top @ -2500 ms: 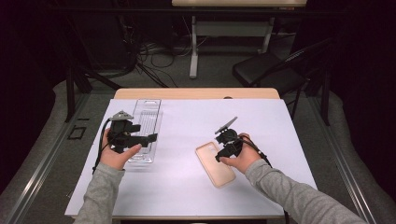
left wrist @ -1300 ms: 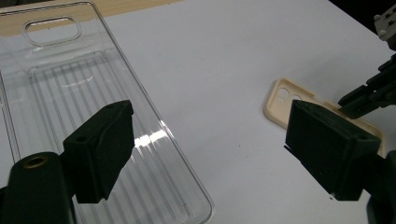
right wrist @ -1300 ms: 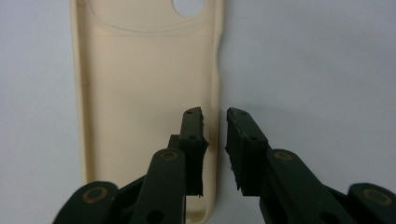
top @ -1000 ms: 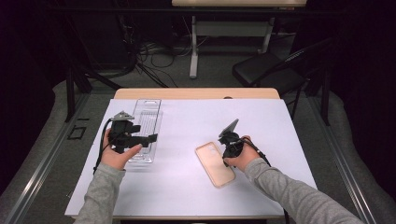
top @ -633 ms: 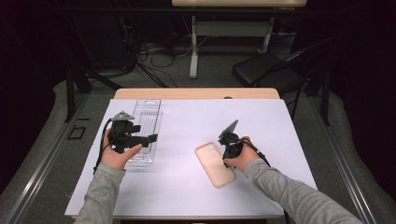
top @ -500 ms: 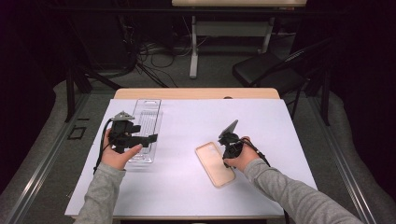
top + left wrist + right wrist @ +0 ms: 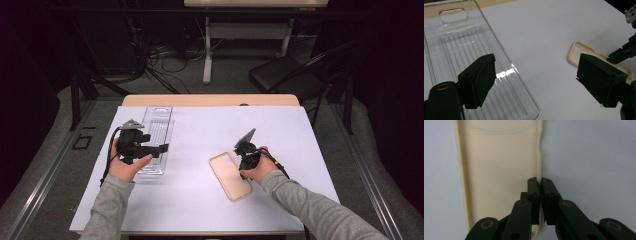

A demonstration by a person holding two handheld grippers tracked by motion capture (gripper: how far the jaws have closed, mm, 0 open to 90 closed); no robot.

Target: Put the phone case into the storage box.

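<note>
Right gripper (image 7: 540, 195) clamped on phone case (image 7: 499, 170) side wall | lift level, carry toward clear tray (image 7: 155, 137) | left gripper (image 7: 536, 80) wide open, empty

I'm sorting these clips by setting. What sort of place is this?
Probably a lab or workshop set up for recording: a table covered in white sheet, loose cables on the floor behind it, a folding chair, and dark surroundings.

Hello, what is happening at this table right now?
A person works at a table with two hand-held grippers. The right gripper has just been closing and now pinches the side rim of a beige phone case lying on the white surface. The left gripper is open above a clear plastic tray.
</note>
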